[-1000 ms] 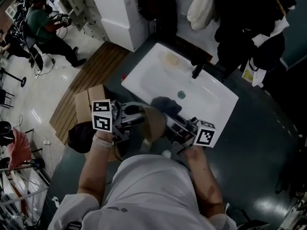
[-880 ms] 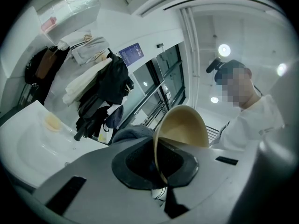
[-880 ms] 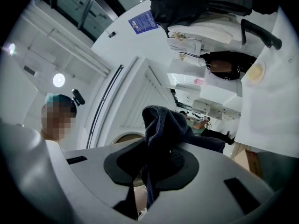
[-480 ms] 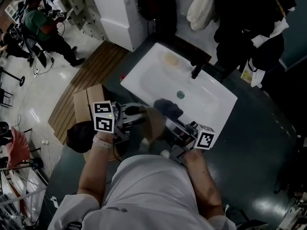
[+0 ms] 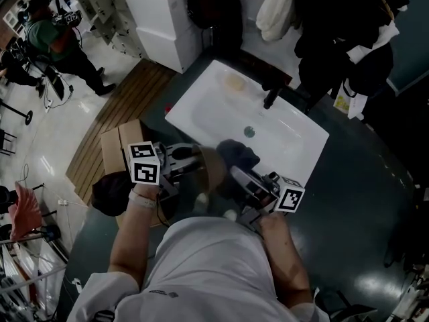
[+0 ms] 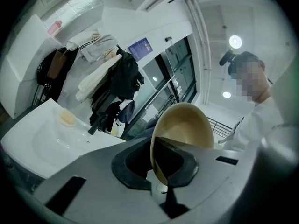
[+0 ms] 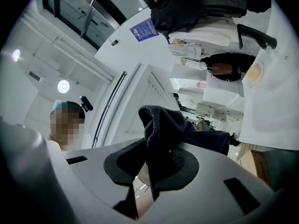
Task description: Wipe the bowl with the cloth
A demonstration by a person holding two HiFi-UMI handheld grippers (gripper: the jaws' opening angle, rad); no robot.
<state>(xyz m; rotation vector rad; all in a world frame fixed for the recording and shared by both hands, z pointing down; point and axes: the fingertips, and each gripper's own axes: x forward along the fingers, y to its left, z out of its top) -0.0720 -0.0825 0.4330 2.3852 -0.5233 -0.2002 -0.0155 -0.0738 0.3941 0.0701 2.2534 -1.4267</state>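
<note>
Since a second ago the right gripper has drawn slightly back from the sink, jaws clamped on the dark cloth at its near edge. Left gripper pinches the rim of the tan bowl, which is tipped on edge beside the cloth

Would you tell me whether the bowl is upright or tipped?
Tipped on edge: the bowl stands sideways, its rim pinched in the left gripper.

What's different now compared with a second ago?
The right gripper, shut on the dark cloth, drew back slightly toward the person. The left gripper still holds the tan bowl by its rim, in the same spot; nothing was let go.
</note>
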